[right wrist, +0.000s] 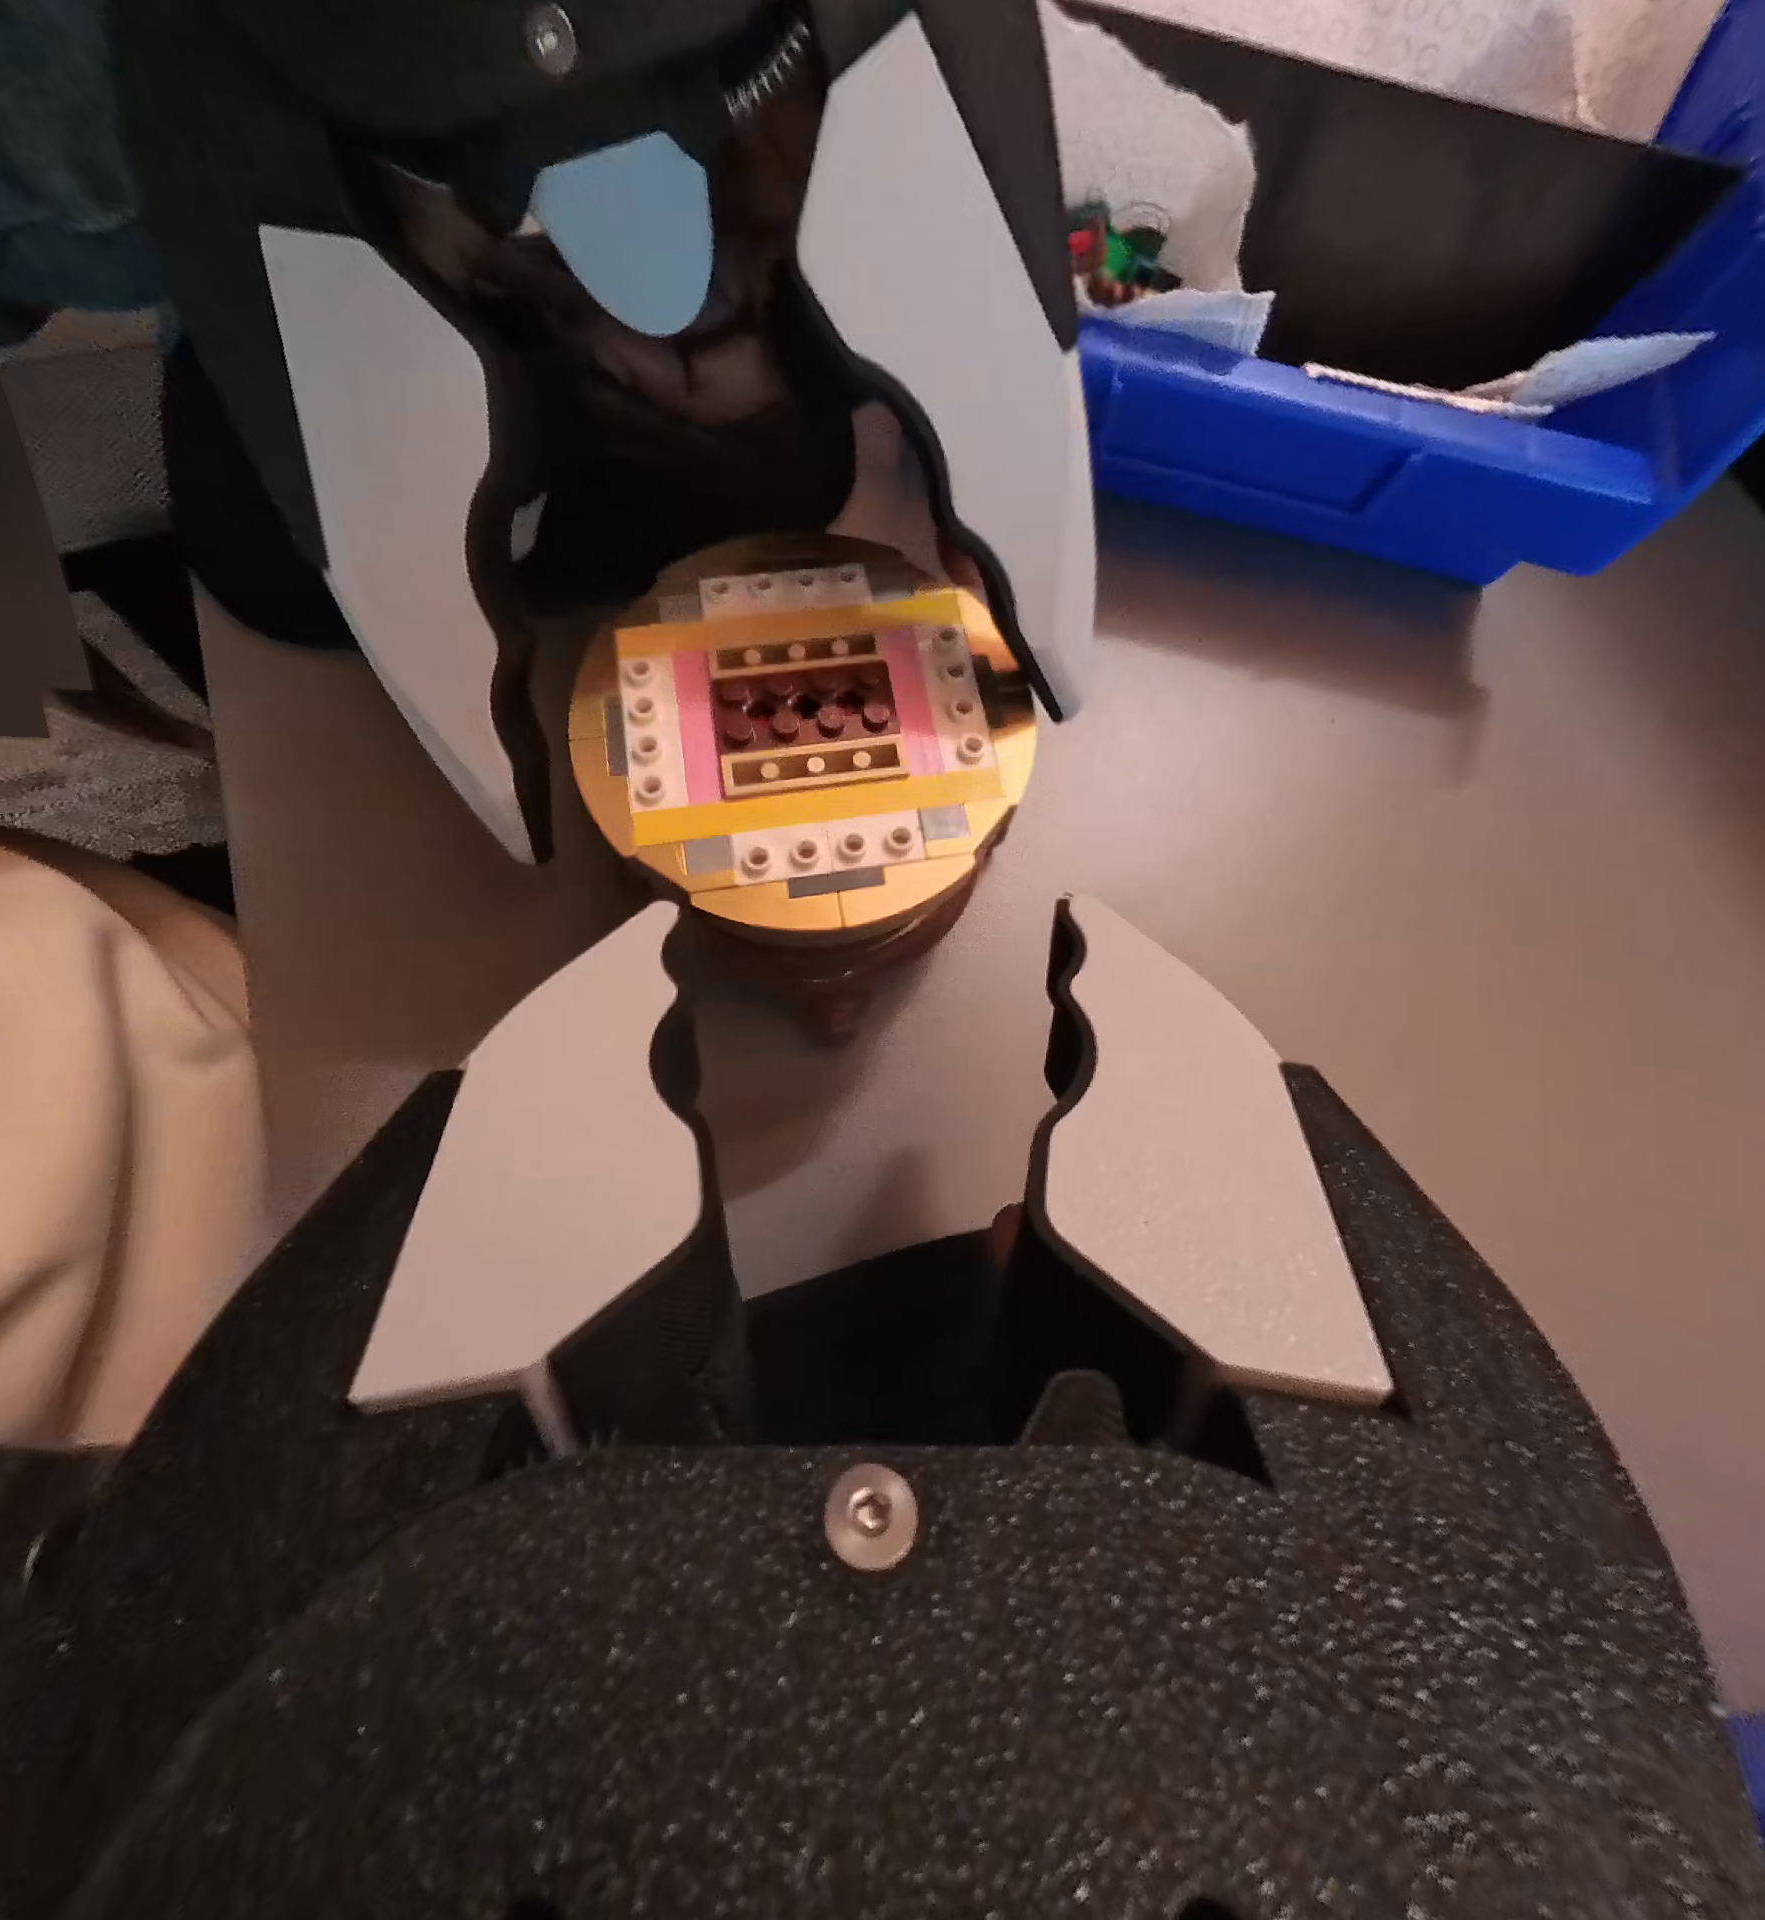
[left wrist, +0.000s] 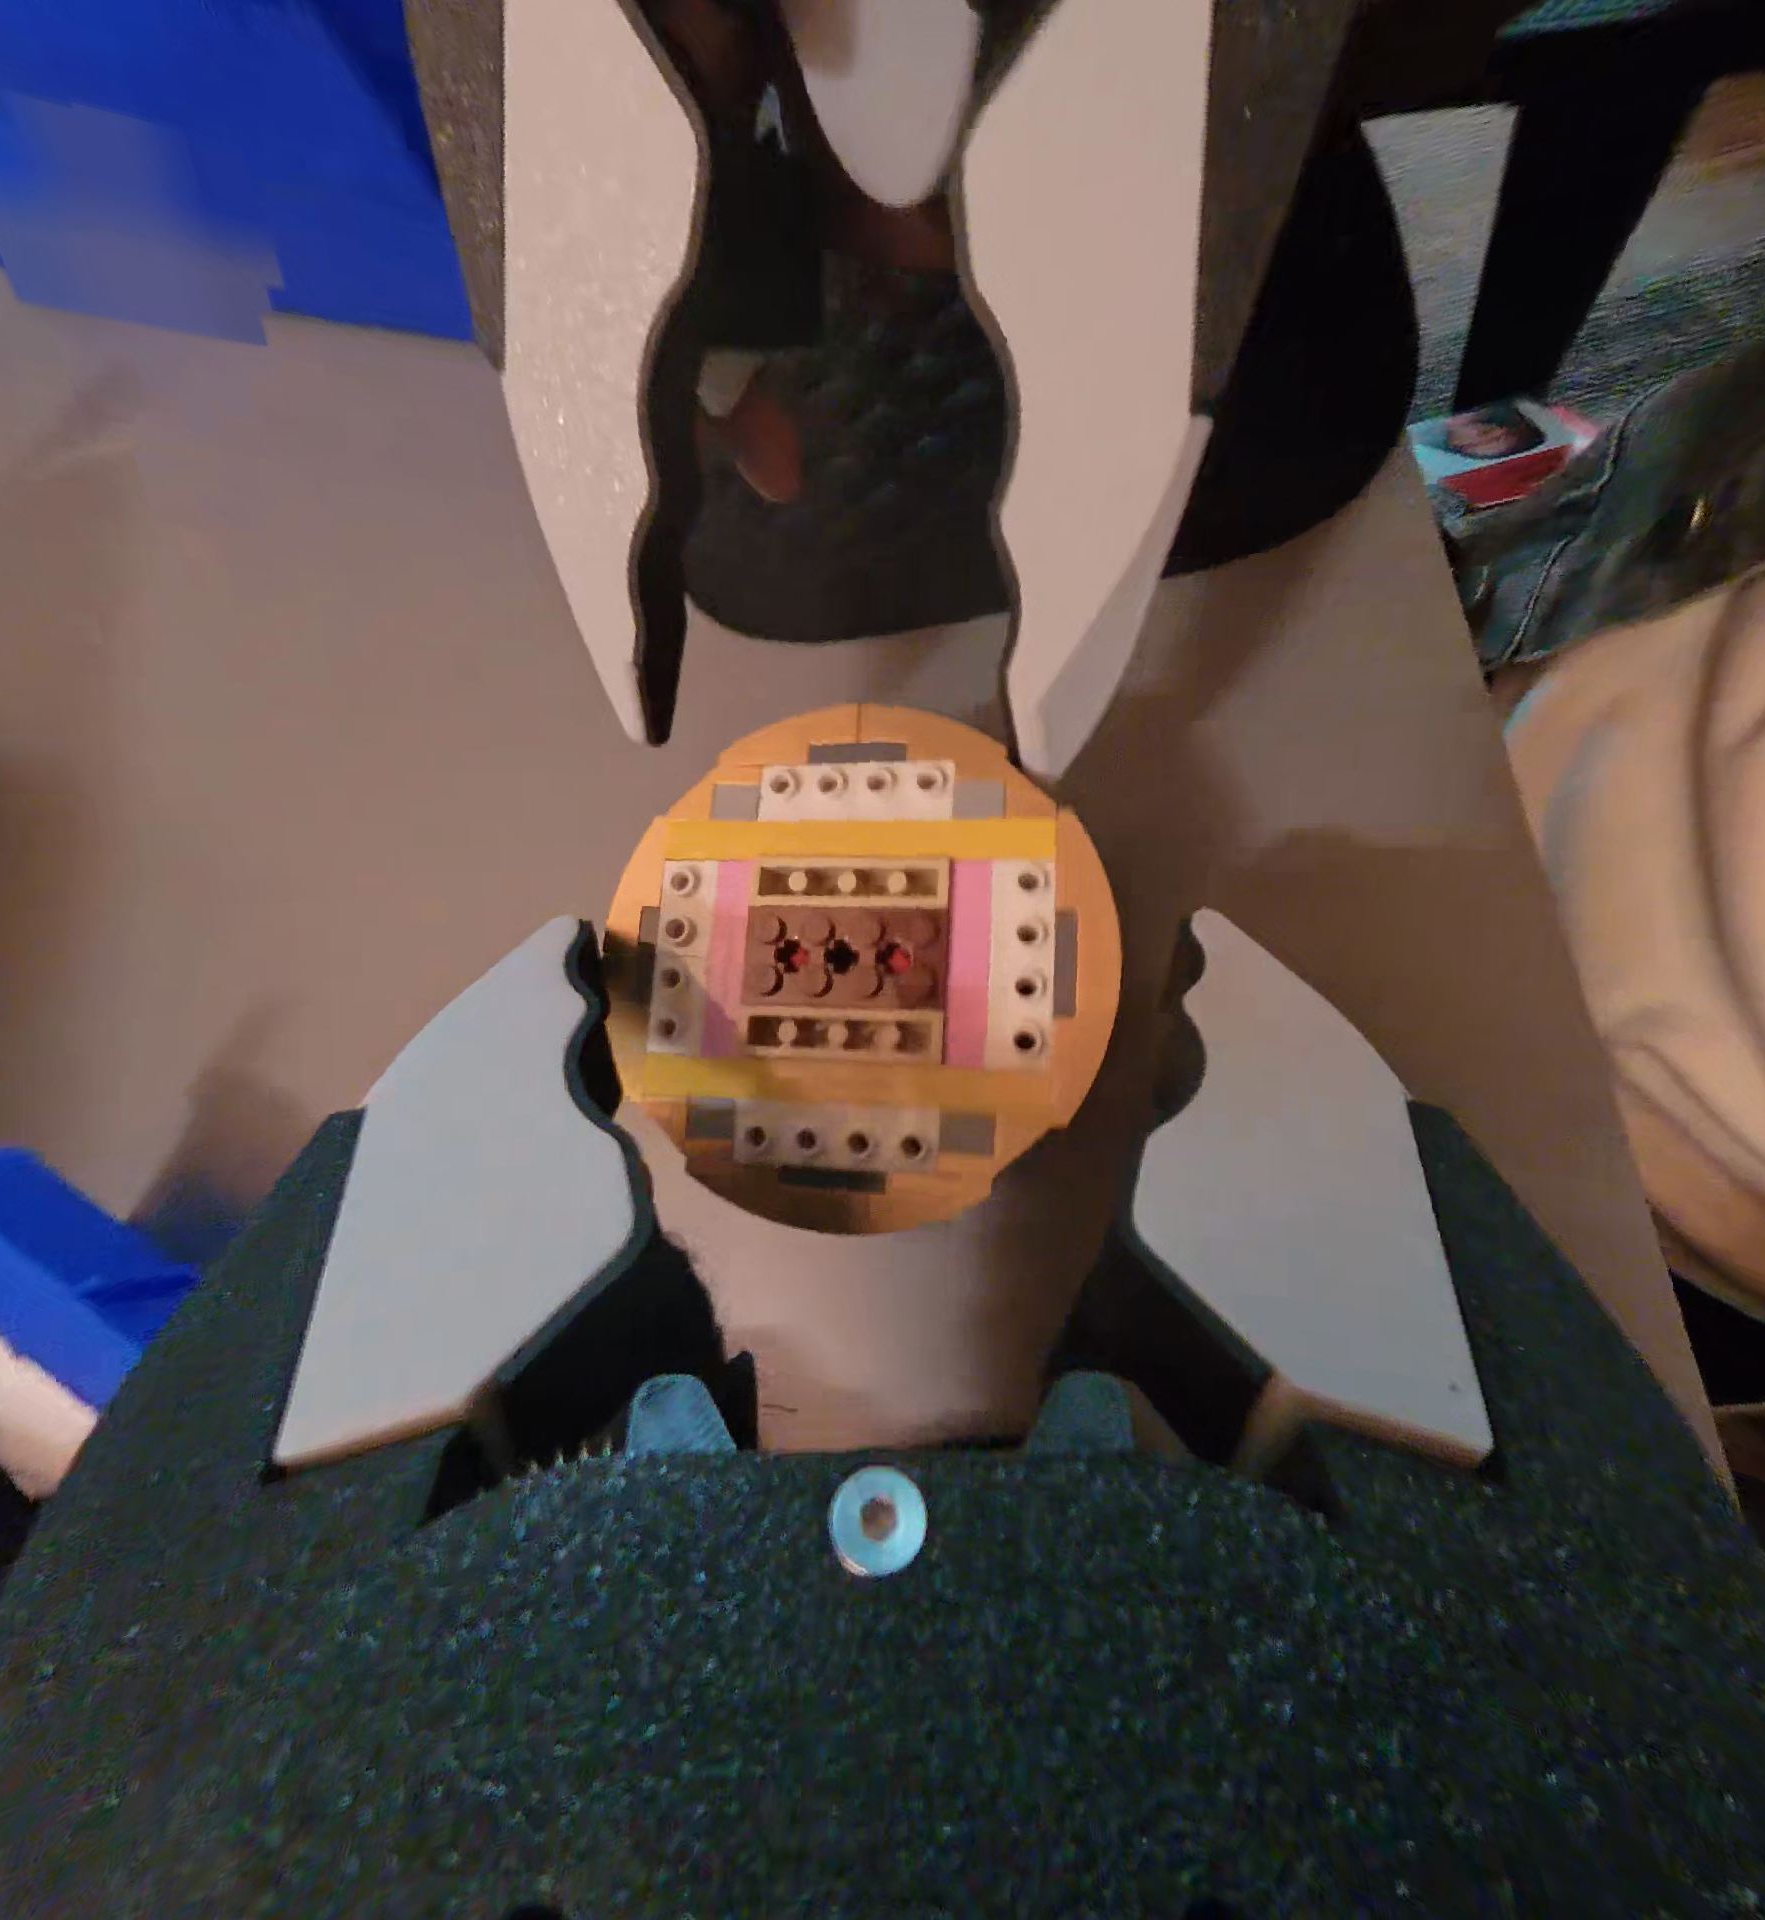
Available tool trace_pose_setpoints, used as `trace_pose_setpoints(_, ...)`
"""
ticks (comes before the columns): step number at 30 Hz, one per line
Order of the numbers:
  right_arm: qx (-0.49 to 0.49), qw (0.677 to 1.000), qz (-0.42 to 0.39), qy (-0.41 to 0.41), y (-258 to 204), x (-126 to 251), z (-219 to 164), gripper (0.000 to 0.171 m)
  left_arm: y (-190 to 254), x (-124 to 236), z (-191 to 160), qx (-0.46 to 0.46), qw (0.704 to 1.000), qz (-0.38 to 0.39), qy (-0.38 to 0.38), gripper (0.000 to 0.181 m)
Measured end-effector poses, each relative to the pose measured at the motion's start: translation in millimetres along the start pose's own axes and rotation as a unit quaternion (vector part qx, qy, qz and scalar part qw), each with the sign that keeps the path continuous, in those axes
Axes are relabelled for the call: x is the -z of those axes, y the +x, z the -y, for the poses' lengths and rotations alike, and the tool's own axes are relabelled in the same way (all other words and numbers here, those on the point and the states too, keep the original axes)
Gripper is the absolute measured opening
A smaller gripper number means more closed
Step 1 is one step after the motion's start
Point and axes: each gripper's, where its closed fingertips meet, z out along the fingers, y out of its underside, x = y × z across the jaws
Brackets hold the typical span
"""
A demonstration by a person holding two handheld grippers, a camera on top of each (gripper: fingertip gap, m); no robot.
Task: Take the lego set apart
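Note:
The lego set (left wrist: 862,966) is a round gold disc topped with white, pink, yellow, tan and dark brown bricks. It stands on a brown base on the grey table, and it also shows in the right wrist view (right wrist: 805,727). My left gripper (left wrist: 883,935) is open and straddles the disc; its left fingertip (left wrist: 582,966) touches the rim, while the right one stands a little off. My right gripper (right wrist: 867,920) is open and empty, facing the left one, with its tips at the disc's near edge.
A blue bin (right wrist: 1377,447) with crumpled paper and small lego pieces (right wrist: 1117,249) stands at the back right. More blue bins (left wrist: 130,156) are at the left. A beige sleeve (left wrist: 1688,883) lies beside the table (right wrist: 1377,831). The grippers are tip to tip, or close to it.

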Motion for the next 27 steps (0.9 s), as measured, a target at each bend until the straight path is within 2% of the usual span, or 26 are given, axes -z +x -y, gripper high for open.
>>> trace_pose_setpoints(4, 0.035, 0.997, 0.043, 0.056, -9, 4, 13, 0.057, -6, 3, -4, 0.006, 1.000, 0.029, 0.001, 0.110)
trace_pose_setpoints(6, 0.050, 0.996, 0.042, 0.068, -7, 5, 14, 0.058, -5, 1, 2, 0.005, 1.000, 0.021, 0.018, 0.105)
trace_pose_setpoints(8, 0.069, 0.995, 0.051, 0.052, -6, 4, 7, 0.060, -5, -2, 3, 0.002, 1.000, 0.017, 0.026, 0.094)
trace_pose_setpoints(12, 0.085, 0.993, 0.067, 0.051, -5, 3, 5, 0.060, -5, -2, 4, 0.001, 0.998, 0.017, 0.058, 0.093)
trace_pose_setpoints(17, 0.108, 0.990, 0.076, 0.043, -4, -1, 6, 0.049, -5, -1, 6, 0.010, 0.995, 0.025, 0.094, 0.093)
trace_pose_setpoints(21, 0.110, 0.991, 0.071, 0.020, -4, -1, 6, 0.049, -5, -2, 6, 0.009, 0.995, 0.029, 0.095, 0.093)
trace_pose_setpoints(27, 0.120, 0.991, 0.050, -0.022, -4, -2, 3, 0.049, -5, -3, 9, 0.012, 0.990, 0.035, 0.140, 0.092)
